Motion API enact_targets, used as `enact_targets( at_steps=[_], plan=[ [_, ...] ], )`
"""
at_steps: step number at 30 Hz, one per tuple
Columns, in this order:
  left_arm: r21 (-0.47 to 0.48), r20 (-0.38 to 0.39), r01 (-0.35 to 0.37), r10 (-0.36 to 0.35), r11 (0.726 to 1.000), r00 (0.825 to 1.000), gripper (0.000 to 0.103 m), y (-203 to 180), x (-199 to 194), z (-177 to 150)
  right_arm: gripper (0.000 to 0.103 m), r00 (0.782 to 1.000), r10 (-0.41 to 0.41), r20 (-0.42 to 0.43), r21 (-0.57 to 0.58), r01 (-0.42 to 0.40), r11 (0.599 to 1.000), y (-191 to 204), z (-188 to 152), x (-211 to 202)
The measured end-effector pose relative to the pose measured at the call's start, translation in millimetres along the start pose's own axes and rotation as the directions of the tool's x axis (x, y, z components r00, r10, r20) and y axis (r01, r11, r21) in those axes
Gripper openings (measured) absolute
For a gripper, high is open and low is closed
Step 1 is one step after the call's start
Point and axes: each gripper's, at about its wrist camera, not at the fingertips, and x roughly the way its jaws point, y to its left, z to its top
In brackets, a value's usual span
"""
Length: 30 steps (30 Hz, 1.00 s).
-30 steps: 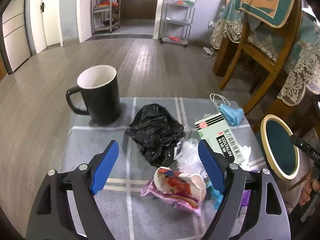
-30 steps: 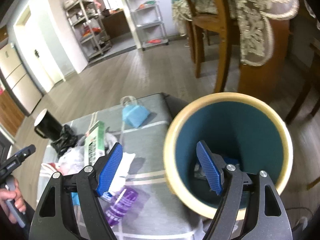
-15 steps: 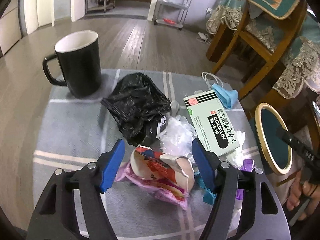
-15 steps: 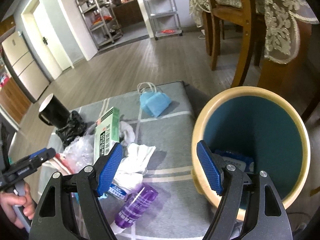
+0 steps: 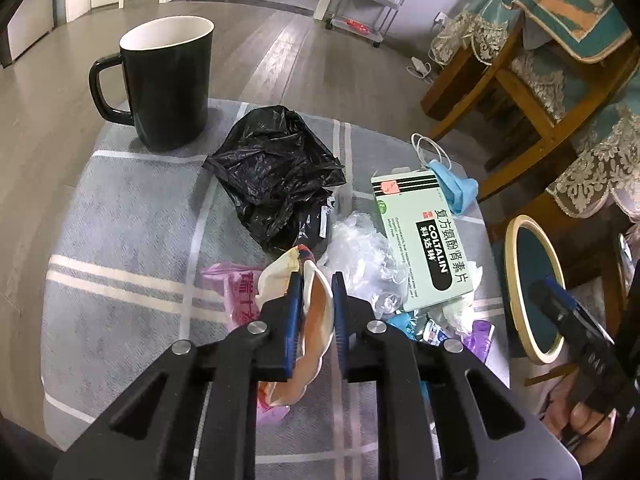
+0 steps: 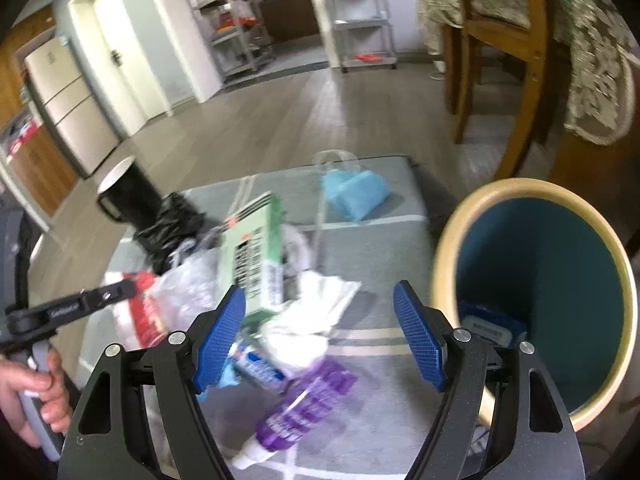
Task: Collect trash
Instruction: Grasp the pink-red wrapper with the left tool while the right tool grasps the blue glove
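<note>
The grey checked table (image 5: 132, 208) spreads under me, its cloth crossed by pale stripes. Off its right edge stands the trash bin (image 6: 536, 308), cream rim and teal inside, with a blue-and-white packet lying at its bottom. At the far left corner the black mug (image 5: 168, 84) stands upright, white inside, handle to the left. Just in front of it lies the crumpled black plastic bag (image 5: 276, 176). To the right of that, the green medicine box (image 5: 424, 240) lies flat, and the blue face mask (image 5: 456, 188) touches its far corner. A clear plastic bag (image 5: 364, 260) is bunched between the black bag and the box. White tissue (image 6: 312, 312) and a purple bottle (image 6: 308, 408) lie near the table's front edge.

My left gripper (image 5: 314, 304) is closing its jaws on the crushed paper cup (image 5: 316, 320); the blue pads press the cup's flattened wall from both sides, above a pink wrapper (image 5: 236, 292). My right gripper (image 6: 320, 336) hangs with its jaws spread wide and nothing between them, over the tissue and bottle, the bin just to its right
</note>
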Motion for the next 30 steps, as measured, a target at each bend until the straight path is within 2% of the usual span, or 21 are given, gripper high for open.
enact_targets(
  at_steps=[12, 18, 22, 25, 27, 30],
  plan=[
    [0.026, 0.055, 0.016, -0.017, 1.000, 0.998, 0.014, -4, -27, 4, 0.077, 0.990, 0.118, -0.080, -0.156, -0.129, 0.979, 56, -25, 6],
    [0.036, 0.084, 0.017, -0.020, 0.999, 0.996, 0.014, -4, -40, 6, 0.077, 0.985, 0.110, -0.131, -0.226, -0.137, 0.964, 80, -38, 17],
    [0.041, 0.093, 0.017, -0.021, 0.999, 0.995, 0.014, -3, -44, 4, 0.077, 0.984, 0.067, -0.163, -0.294, -0.113, 0.949, 95, -49, 30],
    [0.045, 0.099, 0.019, -0.023, 0.999, 0.995, 0.014, -2, -47, 2, 0.068, 0.983, 0.027, -0.183, -0.342, -0.089, 0.935, 104, -57, 40],
    [0.045, 0.103, 0.025, -0.030, 0.999, 0.994, 0.014, -2, -50, 2, 0.049, 0.979, 0.009, -0.204, -0.360, -0.084, 0.929, 106, -62, 47],
    [0.046, 0.115, 0.033, -0.039, 0.998, 0.993, 0.014, 0, -55, 3, 0.036, 0.976, 0.002, -0.217, -0.379, -0.086, 0.921, 108, -66, 47]
  ],
)
